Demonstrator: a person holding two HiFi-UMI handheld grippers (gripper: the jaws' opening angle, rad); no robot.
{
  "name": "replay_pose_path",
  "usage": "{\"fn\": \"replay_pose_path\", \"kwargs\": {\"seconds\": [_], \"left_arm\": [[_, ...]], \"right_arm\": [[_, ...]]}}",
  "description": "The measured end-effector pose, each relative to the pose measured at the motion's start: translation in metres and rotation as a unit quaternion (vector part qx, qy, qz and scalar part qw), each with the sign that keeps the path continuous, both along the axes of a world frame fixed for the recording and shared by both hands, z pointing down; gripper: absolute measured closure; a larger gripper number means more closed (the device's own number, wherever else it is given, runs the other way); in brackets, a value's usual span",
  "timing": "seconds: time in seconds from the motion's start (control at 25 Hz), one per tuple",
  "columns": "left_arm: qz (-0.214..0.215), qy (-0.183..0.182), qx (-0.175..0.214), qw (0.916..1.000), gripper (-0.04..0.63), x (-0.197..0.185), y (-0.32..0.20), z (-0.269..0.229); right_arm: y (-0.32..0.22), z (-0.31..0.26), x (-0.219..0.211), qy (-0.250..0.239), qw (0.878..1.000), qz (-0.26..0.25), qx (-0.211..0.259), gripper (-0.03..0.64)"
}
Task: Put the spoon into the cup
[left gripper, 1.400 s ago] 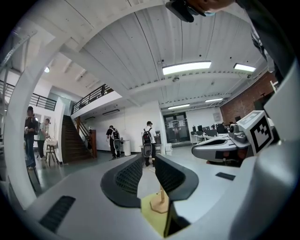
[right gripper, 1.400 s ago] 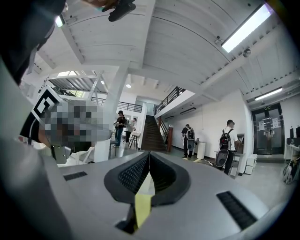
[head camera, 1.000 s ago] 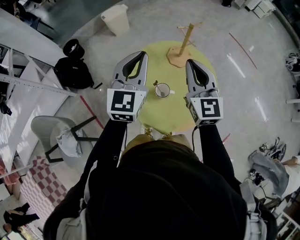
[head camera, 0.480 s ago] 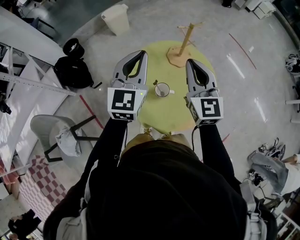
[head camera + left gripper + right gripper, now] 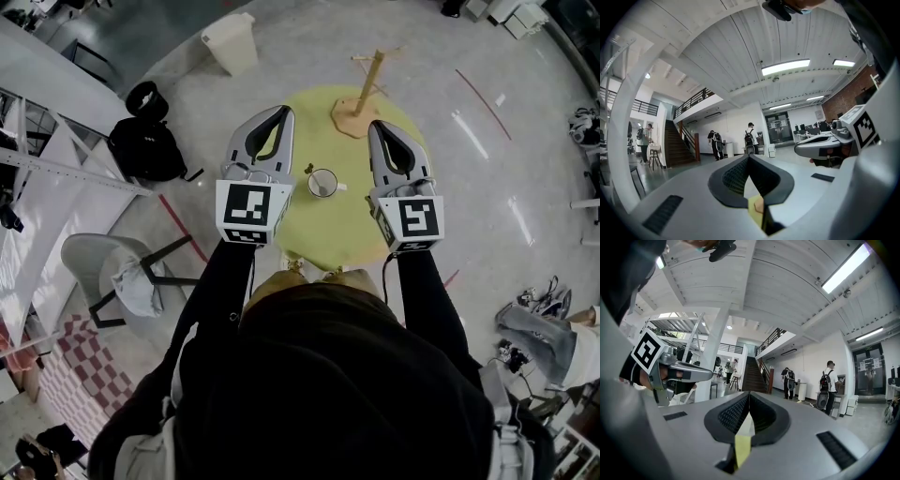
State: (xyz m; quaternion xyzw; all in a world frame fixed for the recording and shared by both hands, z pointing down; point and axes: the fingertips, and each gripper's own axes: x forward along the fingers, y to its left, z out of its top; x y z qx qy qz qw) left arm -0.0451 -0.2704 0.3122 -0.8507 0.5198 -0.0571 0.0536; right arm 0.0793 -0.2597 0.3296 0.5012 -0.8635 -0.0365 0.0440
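A white cup (image 5: 322, 182) stands on the round yellow-green table (image 5: 347, 230), with a handle on its right side. The spoon (image 5: 322, 187) lies inside the cup, and a small dark end (image 5: 308, 169) shows at the cup's far left rim. My left gripper (image 5: 281, 111) hovers left of the cup and my right gripper (image 5: 377, 125) to its right, both level and apart from it. In the left gripper view the jaws (image 5: 749, 157) meet with nothing between them. The right gripper view shows its jaws (image 5: 749, 394) likewise closed and empty.
A wooden mug stand (image 5: 361, 108) sits at the table's far edge. On the floor to the left are a grey chair (image 5: 112, 267), a black bag (image 5: 148, 145) and a white bin (image 5: 232, 39). Several people stand far off in the hall (image 5: 750, 138).
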Motion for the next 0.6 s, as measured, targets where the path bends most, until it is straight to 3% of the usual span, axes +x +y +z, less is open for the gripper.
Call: {"fn": "replay_pose_path", "kwargs": {"seconds": [0.44, 0.6], "left_arm": [[0.0, -0.03, 0.013, 0.9995, 0.58, 0.0058, 0.0017, -0.0009], [0.002, -0.021, 0.009, 0.9997, 0.58, 0.0066, 0.0012, -0.0002]], "right_arm": [[0.0001, 0.004, 0.0065, 0.013, 1.0, 0.005, 0.008, 0.591], [0.0015, 0.0025, 0.0048, 0.029, 1.0, 0.003, 0.009, 0.591]]}}
